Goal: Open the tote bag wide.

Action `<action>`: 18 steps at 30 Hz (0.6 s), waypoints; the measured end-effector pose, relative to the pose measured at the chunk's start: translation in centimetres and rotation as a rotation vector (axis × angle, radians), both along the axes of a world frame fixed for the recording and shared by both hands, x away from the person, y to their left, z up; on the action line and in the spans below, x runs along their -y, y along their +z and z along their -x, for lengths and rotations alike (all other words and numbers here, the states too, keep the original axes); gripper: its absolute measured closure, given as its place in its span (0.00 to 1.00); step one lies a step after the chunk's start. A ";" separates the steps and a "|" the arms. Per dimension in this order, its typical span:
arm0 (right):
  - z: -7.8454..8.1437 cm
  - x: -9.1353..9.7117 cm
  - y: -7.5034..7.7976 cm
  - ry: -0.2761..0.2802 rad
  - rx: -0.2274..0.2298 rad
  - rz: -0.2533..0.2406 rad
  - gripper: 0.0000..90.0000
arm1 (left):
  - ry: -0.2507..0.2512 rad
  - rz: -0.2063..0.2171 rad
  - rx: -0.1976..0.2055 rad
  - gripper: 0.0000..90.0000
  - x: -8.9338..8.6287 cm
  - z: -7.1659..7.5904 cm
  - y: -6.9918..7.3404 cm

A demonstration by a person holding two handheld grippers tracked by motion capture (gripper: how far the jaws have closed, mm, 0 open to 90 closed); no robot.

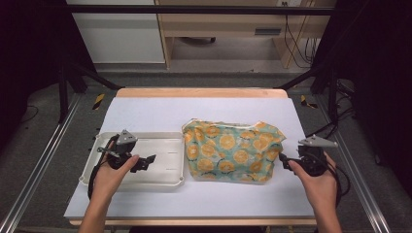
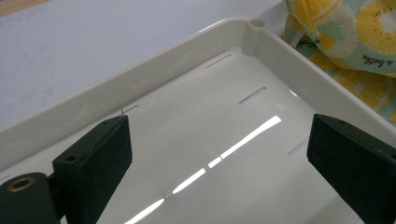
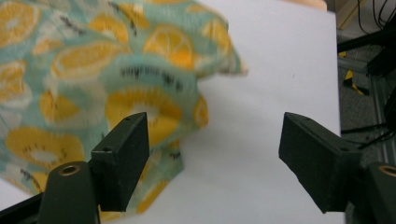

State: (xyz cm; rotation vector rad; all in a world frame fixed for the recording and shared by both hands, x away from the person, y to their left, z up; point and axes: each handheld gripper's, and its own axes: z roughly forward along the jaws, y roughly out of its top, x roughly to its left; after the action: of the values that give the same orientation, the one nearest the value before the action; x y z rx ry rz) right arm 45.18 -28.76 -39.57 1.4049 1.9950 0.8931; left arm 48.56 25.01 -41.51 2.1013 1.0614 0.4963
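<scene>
Both grippers stand with jaws apart, holding nothing. Right gripper (image 1: 285, 164) hovers just beside the right edge of the crumpled citrus-print cloth (image 1: 232, 150), which lies mid-table on the white mat (image 1: 204, 201). Left gripper (image 1: 148, 161) hangs over the cream tray (image 1: 145, 136), left of the cloth.

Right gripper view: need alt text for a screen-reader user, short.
The right gripper hangs with its two black jaws open and nothing between them, beside the edge of a teal cloth printed with orange citrus slices. The cloth lies rumpled on a white table cover, with one jaw in front of its edge and the other over bare cover.
</scene>
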 end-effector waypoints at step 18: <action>-10.7 -3.1 1.5 0.145 -0.177 -0.001 0.11 | -0.024 0.007 0.013 0.07 -0.5 0.1 0.5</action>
State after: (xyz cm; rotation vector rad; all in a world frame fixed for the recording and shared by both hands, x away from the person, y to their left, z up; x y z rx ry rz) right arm 55.90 -25.65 -38.03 1.3967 2.2528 0.8564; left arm 48.51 25.54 -40.98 2.0991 1.0282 0.4929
